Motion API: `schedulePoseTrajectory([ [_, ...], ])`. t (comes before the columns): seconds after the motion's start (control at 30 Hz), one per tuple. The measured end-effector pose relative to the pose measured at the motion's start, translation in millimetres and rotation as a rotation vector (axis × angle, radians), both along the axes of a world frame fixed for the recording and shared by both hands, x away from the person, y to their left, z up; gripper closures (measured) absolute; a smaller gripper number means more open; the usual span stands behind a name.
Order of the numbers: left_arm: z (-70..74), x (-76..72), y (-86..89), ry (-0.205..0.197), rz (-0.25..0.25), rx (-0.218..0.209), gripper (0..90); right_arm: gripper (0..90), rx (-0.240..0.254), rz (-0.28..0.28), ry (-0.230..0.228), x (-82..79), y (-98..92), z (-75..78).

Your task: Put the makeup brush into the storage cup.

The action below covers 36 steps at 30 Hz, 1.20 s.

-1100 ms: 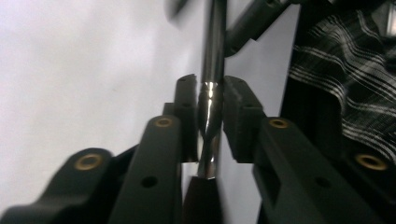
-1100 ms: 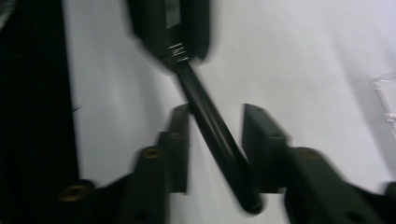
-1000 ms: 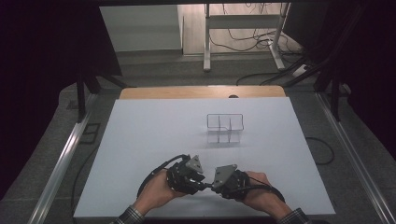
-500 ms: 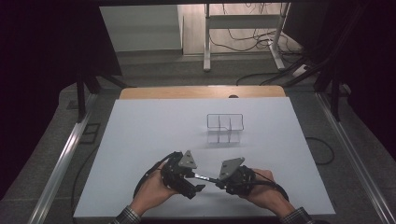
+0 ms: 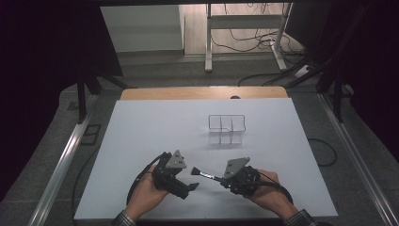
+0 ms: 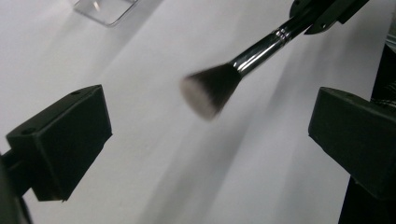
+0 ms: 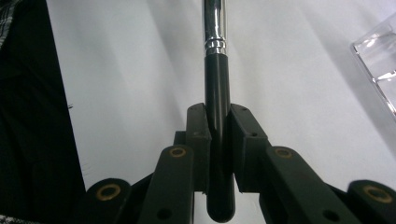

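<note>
left hand-held gripper (image 5: 192, 178) just opened — released makeup brush (image 5: 203, 173).

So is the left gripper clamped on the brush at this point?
No, the left gripper stands wide open, with the brush hanging untouched between its jaws.

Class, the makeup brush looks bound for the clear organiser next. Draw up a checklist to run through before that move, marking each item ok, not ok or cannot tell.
1. Right gripper clamped on the brush handle: ok.
2. Left gripper has just been opening, jaws wide, off the bristles: ok.
3. Clear organiser upright: ok.
4. Compartments vacant: cannot tell.
5. White table path between brush and organiser unobstructed: ok.
</note>
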State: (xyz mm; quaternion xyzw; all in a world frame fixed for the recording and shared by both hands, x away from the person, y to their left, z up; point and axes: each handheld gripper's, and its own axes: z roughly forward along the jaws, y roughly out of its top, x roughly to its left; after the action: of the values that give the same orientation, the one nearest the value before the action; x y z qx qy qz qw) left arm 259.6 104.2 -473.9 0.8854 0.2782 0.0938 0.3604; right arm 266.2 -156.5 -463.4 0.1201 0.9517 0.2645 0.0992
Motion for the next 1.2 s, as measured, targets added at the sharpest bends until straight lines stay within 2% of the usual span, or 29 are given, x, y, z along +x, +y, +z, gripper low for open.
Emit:
schedulePoseTrajectory([
  [0.1, -1.0, -0.6, 5.1, 0.008, 0.016, -0.002, 0.0, 78.5, 0.012, -0.023, -0.005, 1.2, -2.8, 0.3],
  [0.17, -1.9, -1.1, 8.0, 0.026, 0.032, -0.020, 0.0, 78.5, 0.020, -0.036, -0.006, 1.8, -4.5, 1.2],
  [0.27, -1.8, -2.3, 12.6, 0.056, 0.077, -0.093, 0.0, 78.6, 0.033, -0.055, -0.014, 2.0, -6.8, 2.7],
  [0.33, -0.9, -4.1, 14.3, 0.072, 0.100, -0.121, 0.0, 78.6, 0.047, -0.067, -0.018, 2.3, -8.6, 3.7],
  [0.5, -1.8, -9.2, 15.2, 0.103, 0.115, -0.114, 0.0, 78.5, 0.071, -0.096, -0.032, 2.2, -11.9, 5.9],
  [0.77, -3.8, -14.8, 16.6, 0.174, 0.156, -0.157, 0.0, 78.5, 0.107, -0.117, -0.037, 0.0, -12.7, 7.4],
  [0.9, -1.9, -14.5, 17.6, 0.189, 0.152, -0.196, 0.0, 78.5, 0.128, -0.121, -0.036, -2.3, -10.6, 7.2],
  [1.03, -0.9, -14.2, 18.9, 0.218, 0.147, -0.262, 0.0, 78.5, 0.148, -0.128, -0.033, -5.5, -8.1, 7.9],
  [1.2, -0.4, -14.1, 15.8, 0.232, 0.133, -0.287, 0.0, 78.6, 0.180, -0.143, -0.037, -7.7, -6.0, 7.8],
])
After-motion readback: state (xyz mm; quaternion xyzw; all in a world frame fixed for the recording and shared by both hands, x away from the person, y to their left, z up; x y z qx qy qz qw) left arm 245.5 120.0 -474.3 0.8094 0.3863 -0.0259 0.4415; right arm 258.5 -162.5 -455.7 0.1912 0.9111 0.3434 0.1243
